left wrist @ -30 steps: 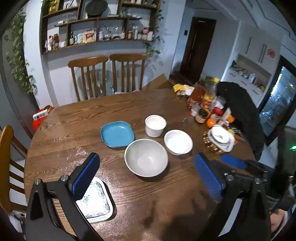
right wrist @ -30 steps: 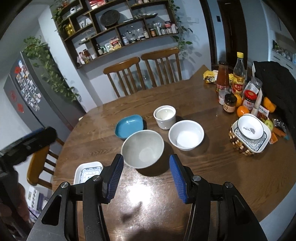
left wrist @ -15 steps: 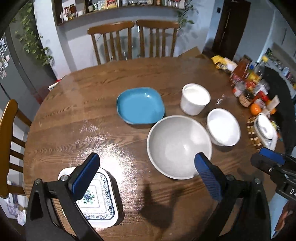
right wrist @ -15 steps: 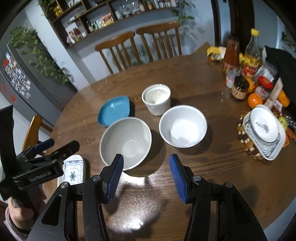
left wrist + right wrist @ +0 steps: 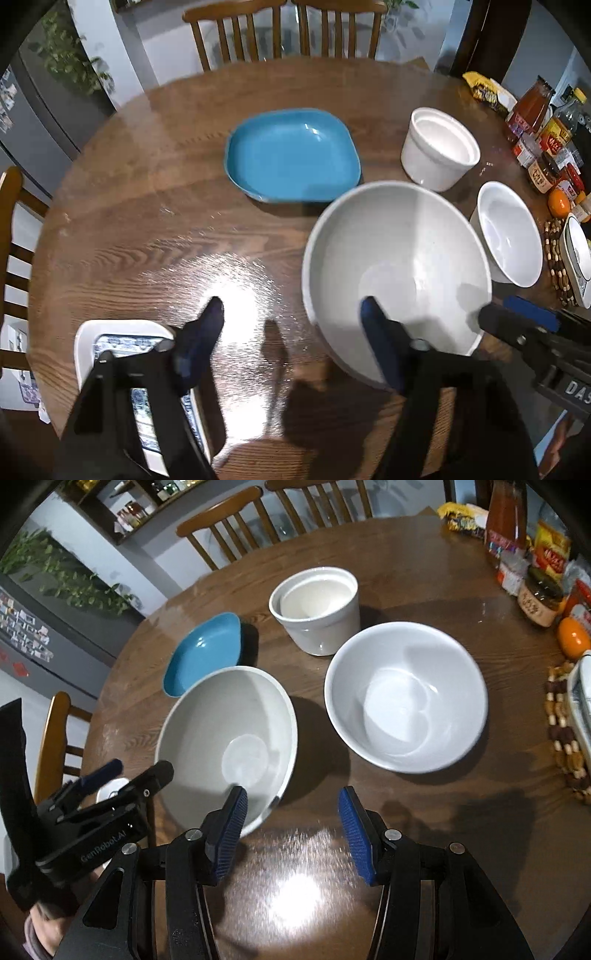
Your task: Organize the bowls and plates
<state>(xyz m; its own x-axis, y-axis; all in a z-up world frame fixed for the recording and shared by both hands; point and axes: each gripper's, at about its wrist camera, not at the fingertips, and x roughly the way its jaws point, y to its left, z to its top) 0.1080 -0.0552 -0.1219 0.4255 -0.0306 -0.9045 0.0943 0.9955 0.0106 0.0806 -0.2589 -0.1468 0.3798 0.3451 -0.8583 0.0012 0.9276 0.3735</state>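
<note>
Two hand-held claws hang over a round wooden desk [image 5: 155,229] set with crockery. The left claw [image 5: 291,314] is closing, its left finger over the bare wood and its right finger [image 5: 376,332] inside the near rim of the large grey bowl [image 5: 399,258]; the pads do not press on anything. The right claw [image 5: 291,812] stands part open and grips nothing, its left finger [image 5: 231,827] at the near rim of the same grey bowl [image 5: 229,734], its right finger over bare wood.

In the left wrist view the grey bowl sits just right of centre. At its 11 o'clock lies a blue square plate [image 5: 291,155], at 1 o'clock a white straight-sided pot [image 5: 439,147], and at 3 o'clock a white bowl [image 5: 509,232], close beside it. A white patterned rectangular dish [image 5: 122,332] sits near the desk edge at 8 o'clock, partly behind the left claw.

Jars, bottles and an orange [image 5: 572,637] crowd the desk's edge at 2 o'clock, and two wooden chairs [image 5: 280,29] stand at 12 o'clock.
</note>
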